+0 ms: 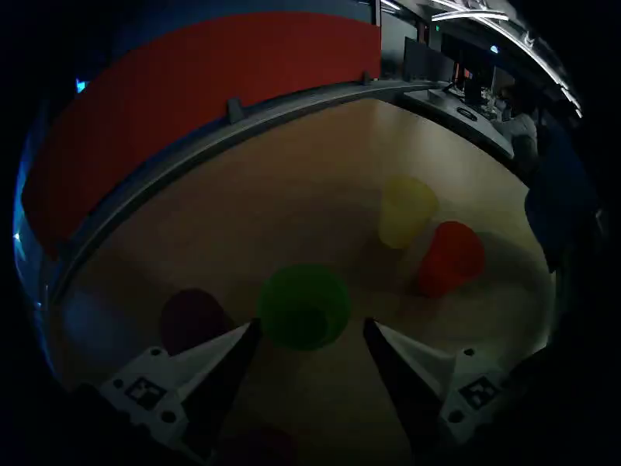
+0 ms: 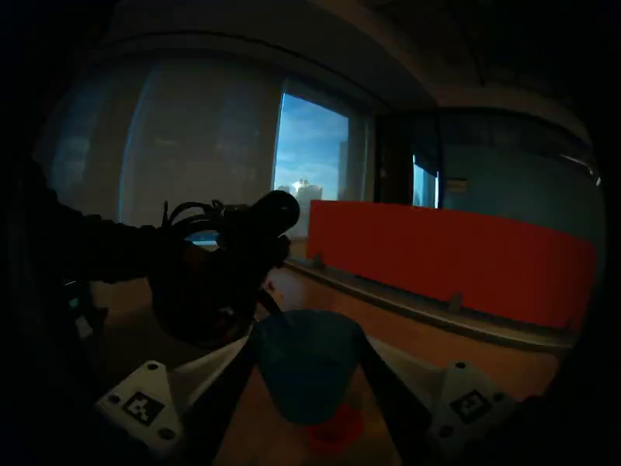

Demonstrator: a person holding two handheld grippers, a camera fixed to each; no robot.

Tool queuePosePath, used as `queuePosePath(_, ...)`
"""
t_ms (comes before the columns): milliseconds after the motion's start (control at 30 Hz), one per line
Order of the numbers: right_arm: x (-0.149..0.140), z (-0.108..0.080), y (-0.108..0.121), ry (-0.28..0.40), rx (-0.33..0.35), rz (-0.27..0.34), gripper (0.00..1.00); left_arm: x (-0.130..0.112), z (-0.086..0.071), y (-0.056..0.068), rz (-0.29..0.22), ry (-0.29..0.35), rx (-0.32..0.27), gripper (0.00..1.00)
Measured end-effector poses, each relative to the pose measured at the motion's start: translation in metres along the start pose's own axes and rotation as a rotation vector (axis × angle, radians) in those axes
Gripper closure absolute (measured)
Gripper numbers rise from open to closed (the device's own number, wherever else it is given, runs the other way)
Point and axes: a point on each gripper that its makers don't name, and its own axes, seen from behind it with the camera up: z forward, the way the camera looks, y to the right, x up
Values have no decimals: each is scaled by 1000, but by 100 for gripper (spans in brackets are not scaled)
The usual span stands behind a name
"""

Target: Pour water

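Observation:
In the left gripper view my left gripper (image 1: 310,326) is open and looks down on a wooden table (image 1: 310,171). A green cup (image 1: 303,307) stands upright just at its fingertips, with a gap on the right side. On the table beyond stand a yellow cup (image 1: 405,211) and a red cup (image 1: 450,258), and to the left a dark maroon cup (image 1: 190,318). In the right gripper view my right gripper (image 2: 309,349) is shut on a blue cup (image 2: 309,365), held upright above the table. A red cup (image 2: 334,429) shows below it.
A red partition (image 1: 202,85) with a grey rail runs along the table's far edge. A person's hand with the other gripper (image 2: 225,264) is at the left of the right gripper view. A person in dark blue (image 1: 559,194) stands at the table's right. The room is dim.

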Motion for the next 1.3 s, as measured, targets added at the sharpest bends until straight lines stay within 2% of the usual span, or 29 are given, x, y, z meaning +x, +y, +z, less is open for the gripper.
queuePosePath(700,-2,0,0,0,2,-2,4,-1,9,-3,-22,-17,53,3)
queuePosePath(767,-2,0,1,1,1,-1,4,0,9,-3,-30,-17,55,8)
queuePosePath(900,-3,0,1,2,0,1,5,0,9,-3,-45,-17,53,13)
queuePosePath(1300,-3,-1,2,0,-3,0,5,2,7,4,-54,-11,27,14)
